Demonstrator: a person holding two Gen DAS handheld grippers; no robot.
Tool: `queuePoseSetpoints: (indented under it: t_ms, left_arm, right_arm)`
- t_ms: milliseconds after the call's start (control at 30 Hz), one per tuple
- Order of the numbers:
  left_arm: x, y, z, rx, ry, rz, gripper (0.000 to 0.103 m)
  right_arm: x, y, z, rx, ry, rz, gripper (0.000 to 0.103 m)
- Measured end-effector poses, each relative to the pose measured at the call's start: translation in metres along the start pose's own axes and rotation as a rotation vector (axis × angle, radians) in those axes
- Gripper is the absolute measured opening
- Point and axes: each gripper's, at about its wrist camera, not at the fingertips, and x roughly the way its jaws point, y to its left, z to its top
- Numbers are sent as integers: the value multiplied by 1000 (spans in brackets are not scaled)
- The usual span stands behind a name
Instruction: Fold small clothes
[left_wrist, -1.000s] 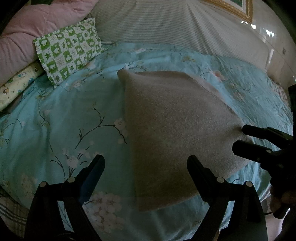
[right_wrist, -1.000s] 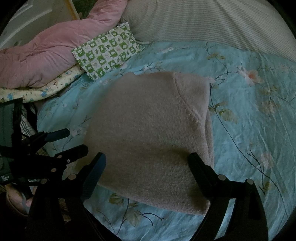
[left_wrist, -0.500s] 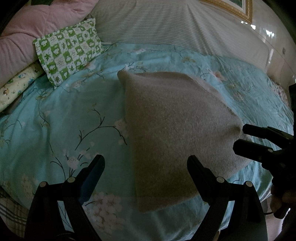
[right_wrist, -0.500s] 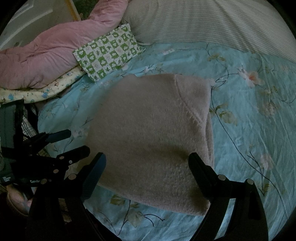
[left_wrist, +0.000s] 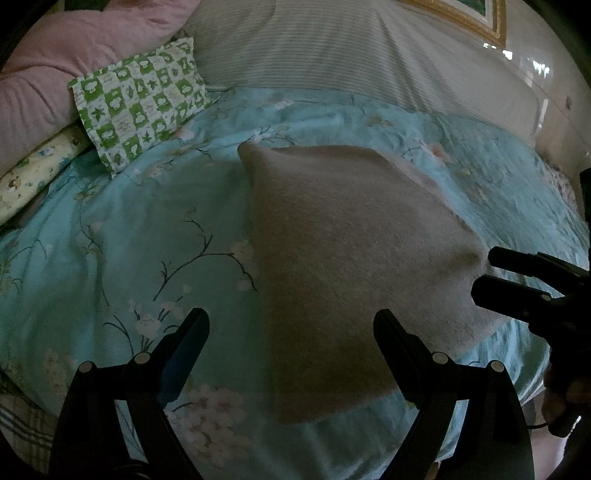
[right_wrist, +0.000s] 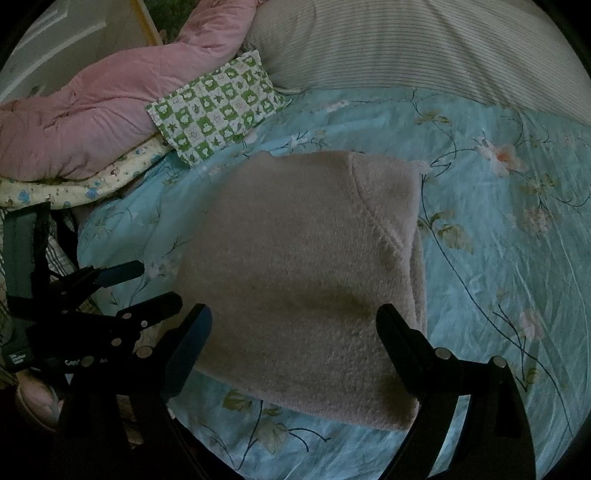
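At the far left lie one pink quilt (right_wrist: 92, 110) and one green-checked pillow (right_wrist: 218, 107). The left gripper (left_wrist: 291, 328) stands wide and empty, over the near left edge of the one beige knit garment (right_wrist: 303, 266), folded flat mid-bed on the blue floral sheet (right_wrist: 498, 240). The right gripper (right_wrist: 293, 325), equally wide and empty, hovers above its near edge. Risk, as I judge it: the fuzzy layers may slide apart if only the top layer is pinched, spoiling the fold.
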Motion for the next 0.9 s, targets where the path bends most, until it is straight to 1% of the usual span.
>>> queuePoseSetpoints:
  t_ms: [367,900]
  left_arm:
    - [1,2,4,15,-15,3,91]
    - [1,4,8,-5,-13,20,91]
  right_arm:
    - [-1,-4,5,3,-7,2,91]
    - [-1,-15,11,5,-14,9,91]
